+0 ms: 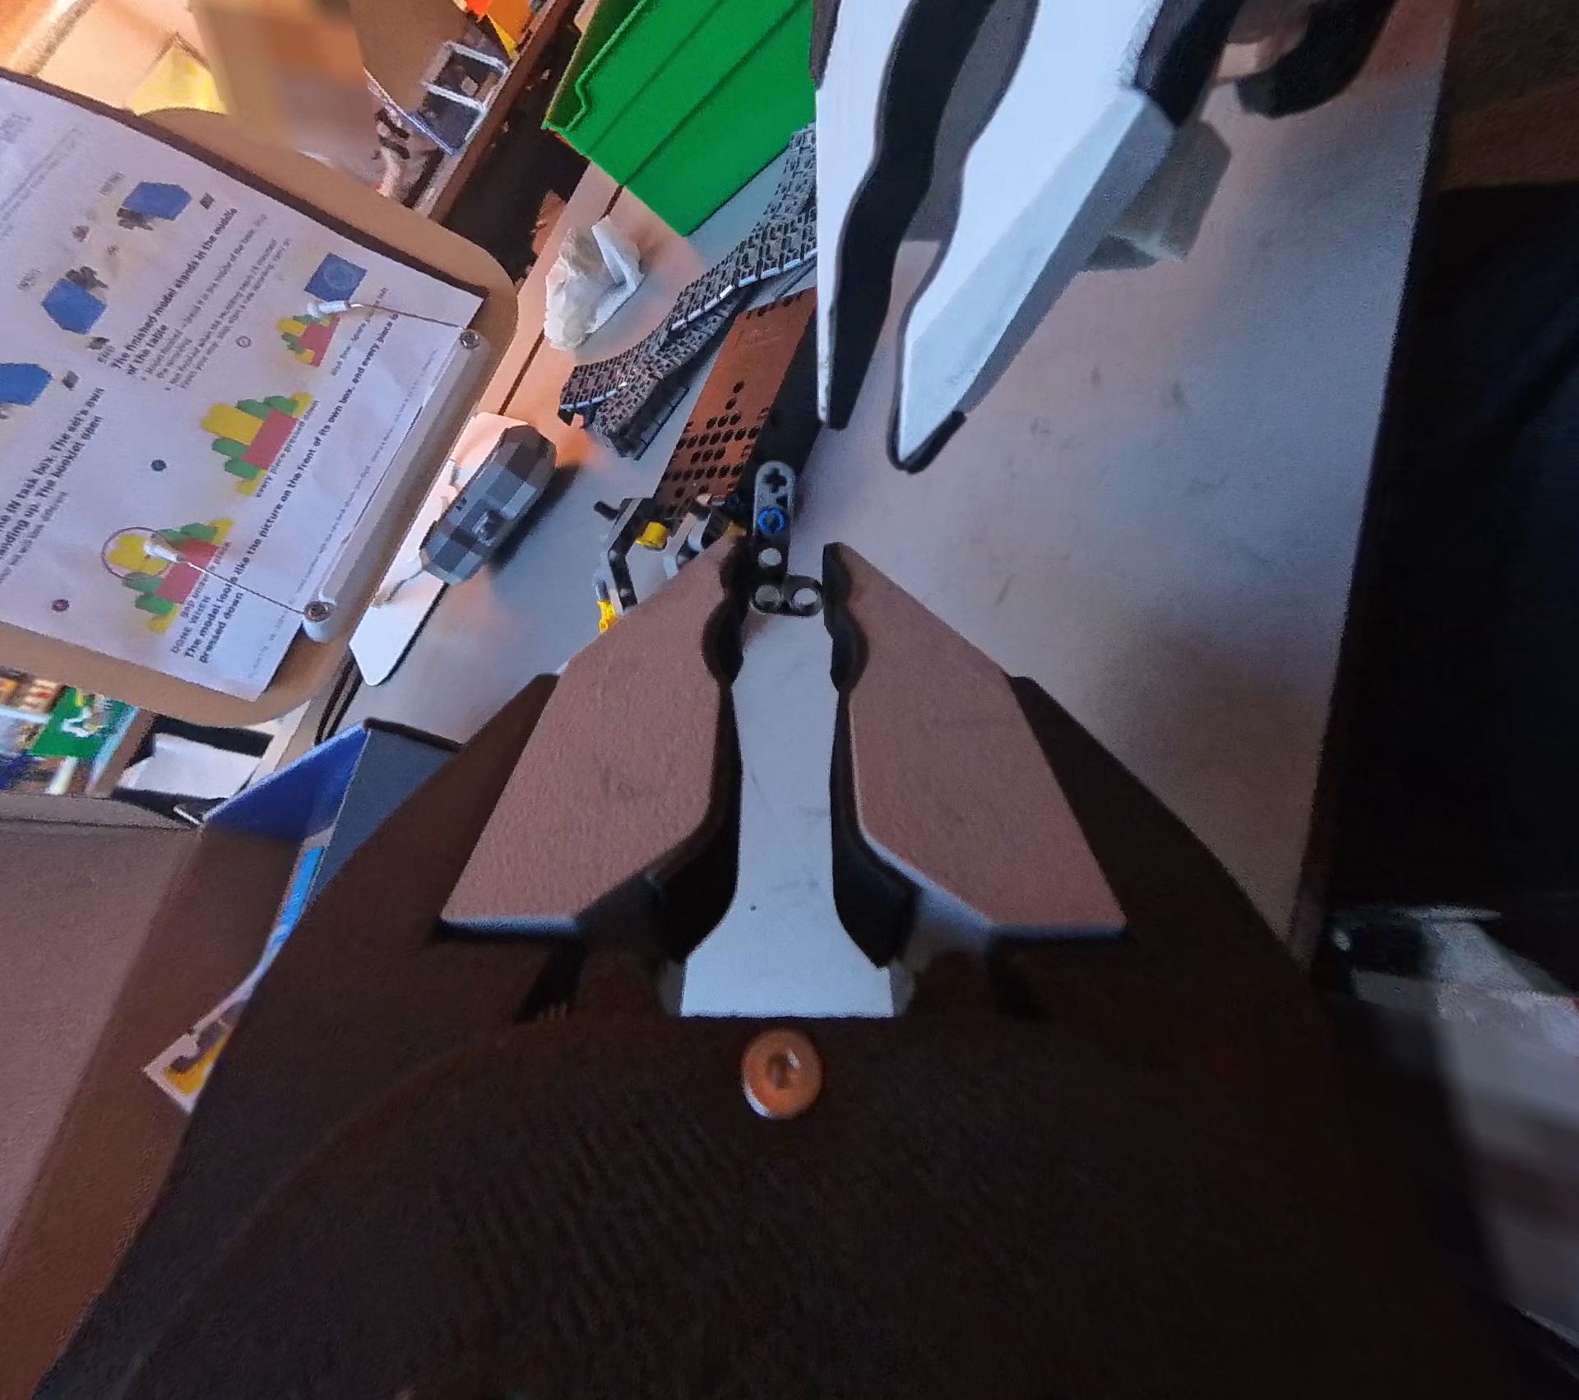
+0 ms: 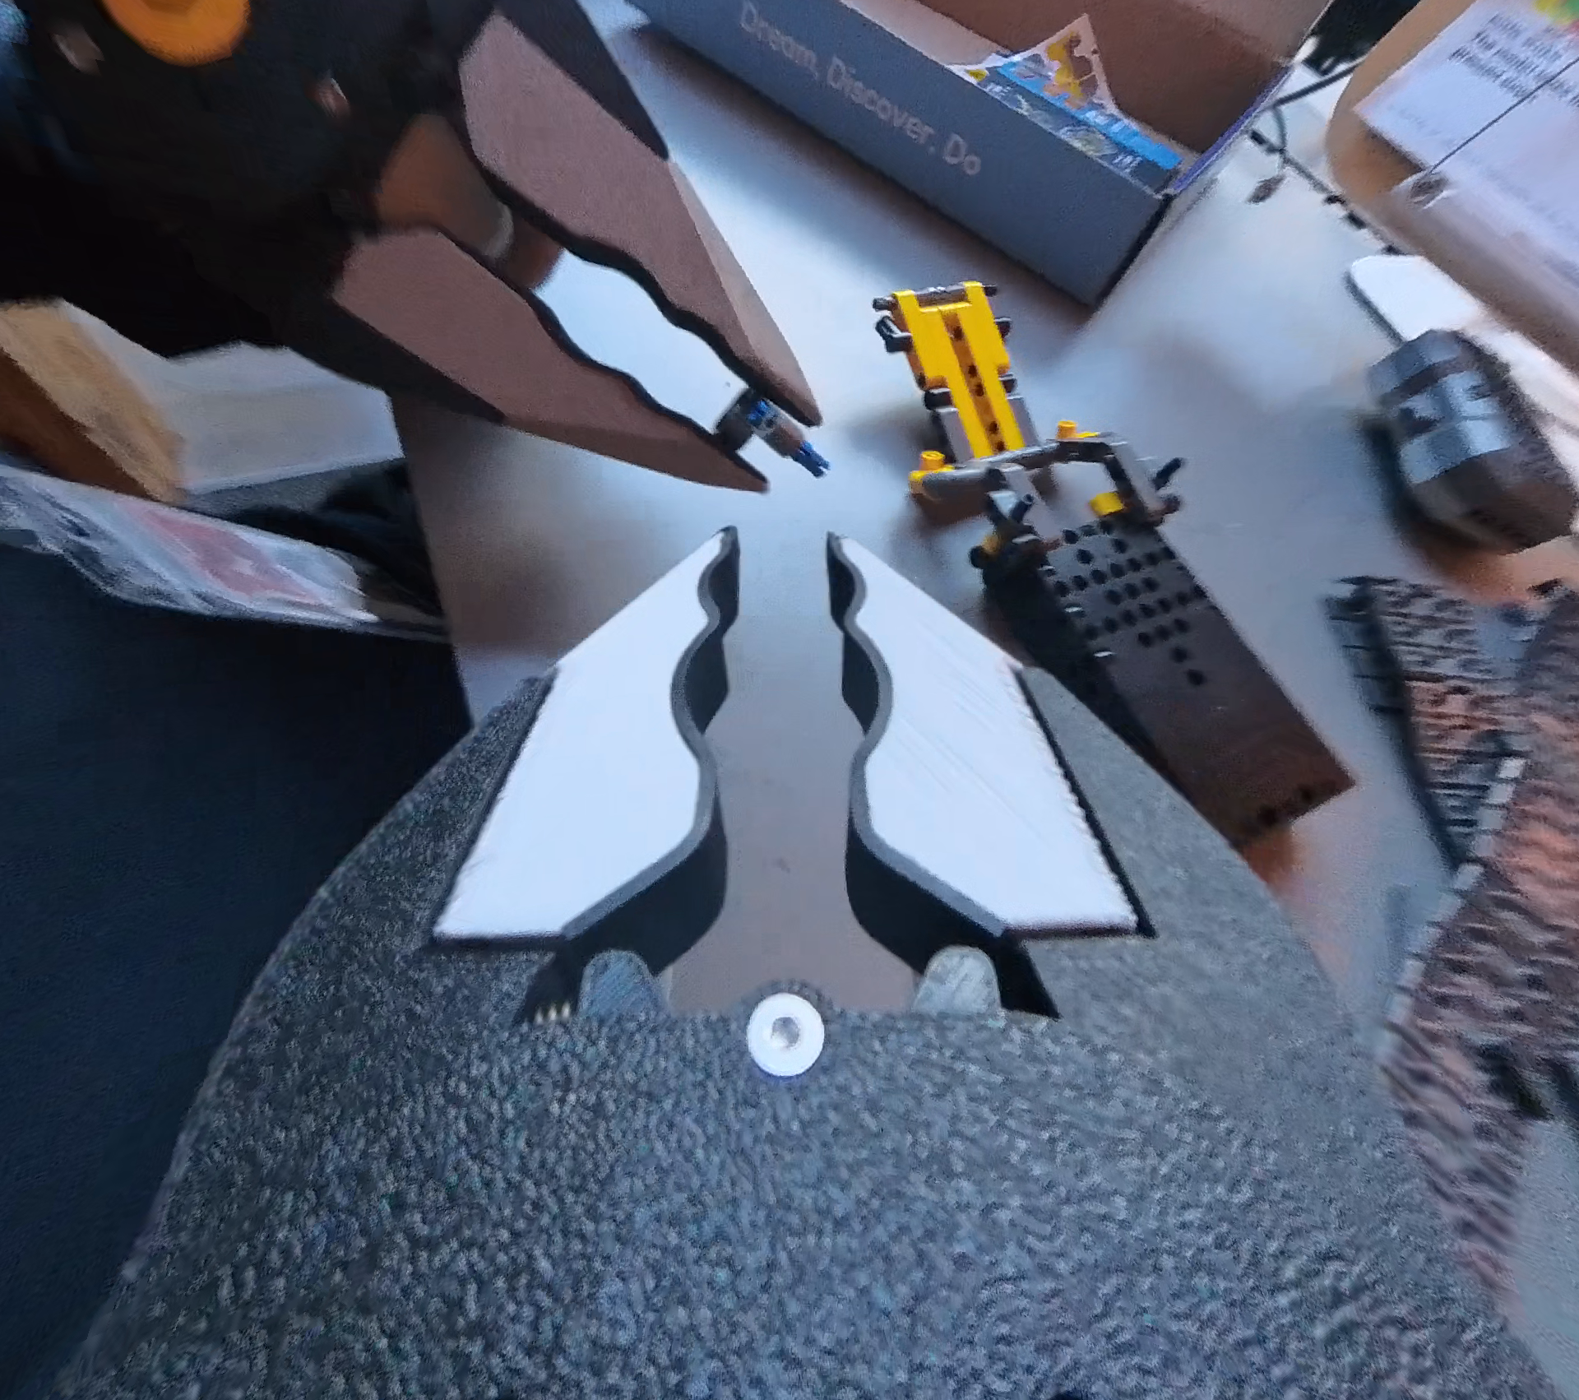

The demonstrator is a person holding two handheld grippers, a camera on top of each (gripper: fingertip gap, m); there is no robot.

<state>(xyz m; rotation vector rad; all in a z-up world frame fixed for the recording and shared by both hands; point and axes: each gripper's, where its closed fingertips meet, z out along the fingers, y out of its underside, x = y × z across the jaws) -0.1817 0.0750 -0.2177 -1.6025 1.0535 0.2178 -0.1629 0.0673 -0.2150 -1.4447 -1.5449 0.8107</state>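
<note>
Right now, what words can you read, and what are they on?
I don't read writing aloud; here is where it stands.
Grey box wall: one pale printed line.
Instruction sheet on the board: many printed lines.
Booklet in the box: too blurred.

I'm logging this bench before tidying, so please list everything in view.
Grey L-shaped beam: one, with blue pin, held in the left claw's tips.
Yellow-and-grey model: one, on table centre, joined to the perforated block.
Perforated block: one, black.
Cardboard box: one, grey-blue outside, open, booklet inside.
Green bins: stacked, table's far side.
Instruction sheet: one, white, on a board.
Grey device: one, beside the board.
Crumpled wrapper: one, white.
Table: grey.
Left claw: brown, shut on the beam.
Right claw: white, open, empty.
</note>
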